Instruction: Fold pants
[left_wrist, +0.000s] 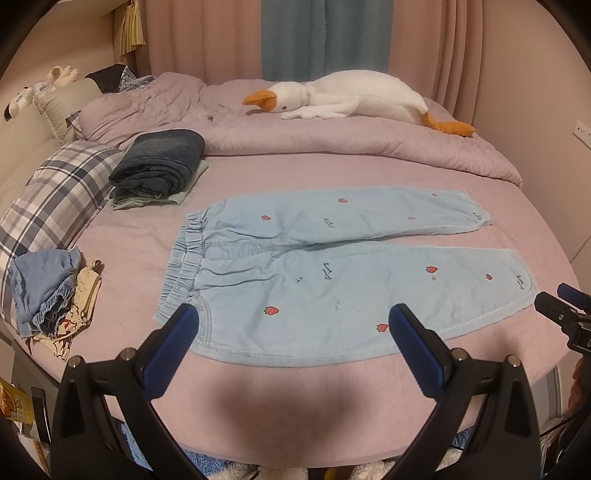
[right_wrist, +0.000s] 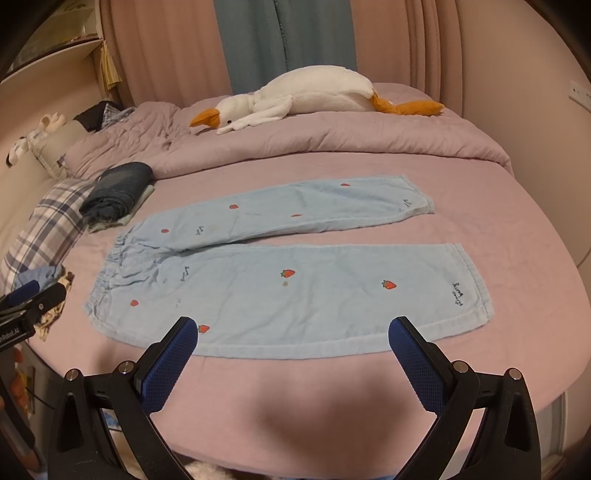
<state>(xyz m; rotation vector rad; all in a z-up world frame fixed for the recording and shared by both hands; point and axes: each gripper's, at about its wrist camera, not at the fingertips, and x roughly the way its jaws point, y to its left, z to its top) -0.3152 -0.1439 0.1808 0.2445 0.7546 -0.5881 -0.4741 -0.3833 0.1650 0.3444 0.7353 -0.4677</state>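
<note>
Warm, dim light over a bed (left_wrist: 332, 413) in pinkish-mauve sheets, duvet (left_wrist: 332, 147) bunched along the far side. Pink curtains (left_wrist: 207, 37) hang behind, a teal panel (left_wrist: 295, 37) between them. A white socket plate (left_wrist: 583, 133), I think, sits on the right wall.

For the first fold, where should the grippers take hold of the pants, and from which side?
Probably along the near leg's outer edge: the left gripper at the waistband corner, the right gripper at the near cuff. Come from the bed's near side. The pants lie flat, legs side by side, that edge closest to both open grippers, so it can lift over the far leg.
</note>
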